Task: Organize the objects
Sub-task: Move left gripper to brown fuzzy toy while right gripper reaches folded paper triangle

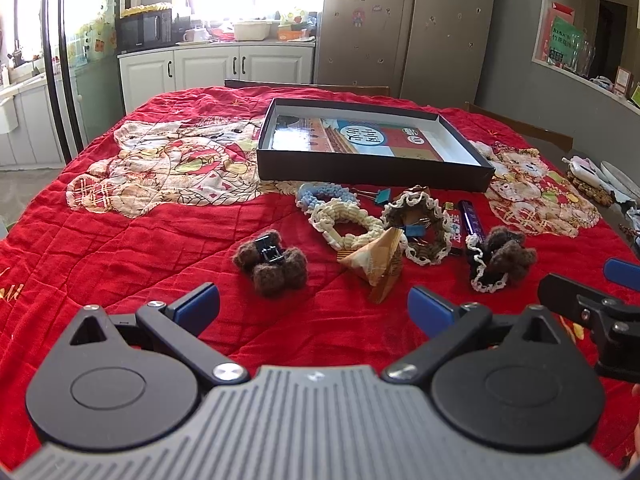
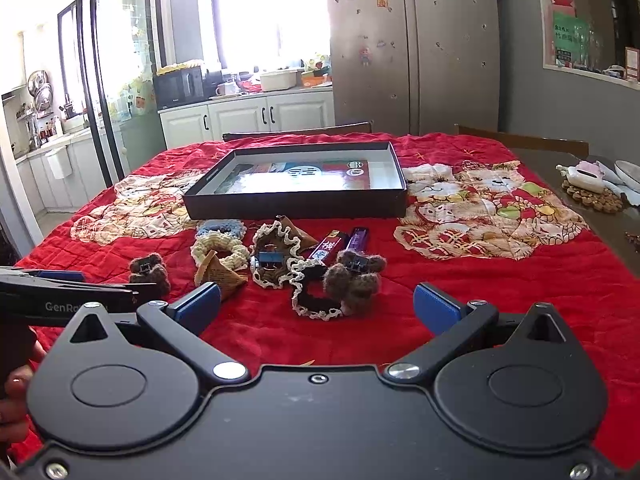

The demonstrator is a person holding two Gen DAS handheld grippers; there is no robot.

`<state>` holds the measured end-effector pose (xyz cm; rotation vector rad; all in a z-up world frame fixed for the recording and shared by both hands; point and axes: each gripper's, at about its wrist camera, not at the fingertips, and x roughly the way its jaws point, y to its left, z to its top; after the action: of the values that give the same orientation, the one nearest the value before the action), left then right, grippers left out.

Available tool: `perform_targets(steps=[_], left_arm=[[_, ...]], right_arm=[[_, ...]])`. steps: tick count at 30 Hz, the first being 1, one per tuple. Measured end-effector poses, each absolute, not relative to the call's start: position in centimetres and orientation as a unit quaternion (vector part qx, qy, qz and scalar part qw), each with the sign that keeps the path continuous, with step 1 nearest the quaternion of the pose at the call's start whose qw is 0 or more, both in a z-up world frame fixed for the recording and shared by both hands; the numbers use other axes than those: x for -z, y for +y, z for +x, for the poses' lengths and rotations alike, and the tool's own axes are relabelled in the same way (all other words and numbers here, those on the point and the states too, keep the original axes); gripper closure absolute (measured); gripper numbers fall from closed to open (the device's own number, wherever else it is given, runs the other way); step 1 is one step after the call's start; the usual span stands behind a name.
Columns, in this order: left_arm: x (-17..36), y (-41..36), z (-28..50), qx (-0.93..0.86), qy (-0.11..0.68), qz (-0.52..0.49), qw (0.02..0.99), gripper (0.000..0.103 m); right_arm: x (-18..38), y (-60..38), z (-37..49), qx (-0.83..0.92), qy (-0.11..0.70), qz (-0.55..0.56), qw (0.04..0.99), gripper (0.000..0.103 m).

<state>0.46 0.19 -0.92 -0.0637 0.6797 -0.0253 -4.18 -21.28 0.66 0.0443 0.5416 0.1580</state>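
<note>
Across the middle of both frames spreads a red quilt (image 1: 160, 240) bearing an open black box (image 1: 376, 168); below it lie scrunchies (image 1: 348, 220) and fuzzy claw clips (image 1: 272, 260). Left hand-held gripper (image 1: 314, 306) and right hand-held gripper (image 2: 316, 306) gape, empty.

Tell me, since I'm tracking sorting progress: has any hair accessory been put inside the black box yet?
No: the black box shows only its printed liner, and the scrunchies and hair claws lie on the red cloth.

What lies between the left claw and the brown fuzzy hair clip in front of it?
Only bare red cloth lies between the left claw and the brown hair clip, in the left wrist view.
</note>
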Motion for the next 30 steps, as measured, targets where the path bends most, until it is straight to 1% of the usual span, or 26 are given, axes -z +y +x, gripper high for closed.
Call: perform_targets(steps=[9,13,18,20,23,30], left_arm=[[1.7,1.0,1.4,0.008,0.337,-0.025,0.941,0.000],[2.0,1.6,1.9,0.007,0.330,-0.008,0.944,0.000],[2.7,2.9,2.6,0.007,0.330,-0.001,0.944,0.000],[3.0,3.4,2.9,0.009,0.333,-0.002,0.943,0.000],[3.4,4.1,3.5,0.011,0.331,0.001,0.944,0.004],[4.1,4.3,5.2,0.018,0.329,0.015,0.944,0.008]], right_arm=[[0.0,-21.0,-3.2,-0.072,0.277,0.012,0.958,0.001],[0.4,-20.7,-2.7,-0.082,0.284,0.009,0.955,0.007],[1.0,-20.0,-2.1,-0.122,0.287,0.010,0.950,0.018],[1.0,-19.2,-1.9,-0.139,0.288,0.002,0.947,0.024],[1.2,-17.9,-1.7,-0.169,0.282,-0.020,0.944,0.028],[2.2,-14.0,-0.1,-0.206,0.284,-0.071,0.934,0.029]])
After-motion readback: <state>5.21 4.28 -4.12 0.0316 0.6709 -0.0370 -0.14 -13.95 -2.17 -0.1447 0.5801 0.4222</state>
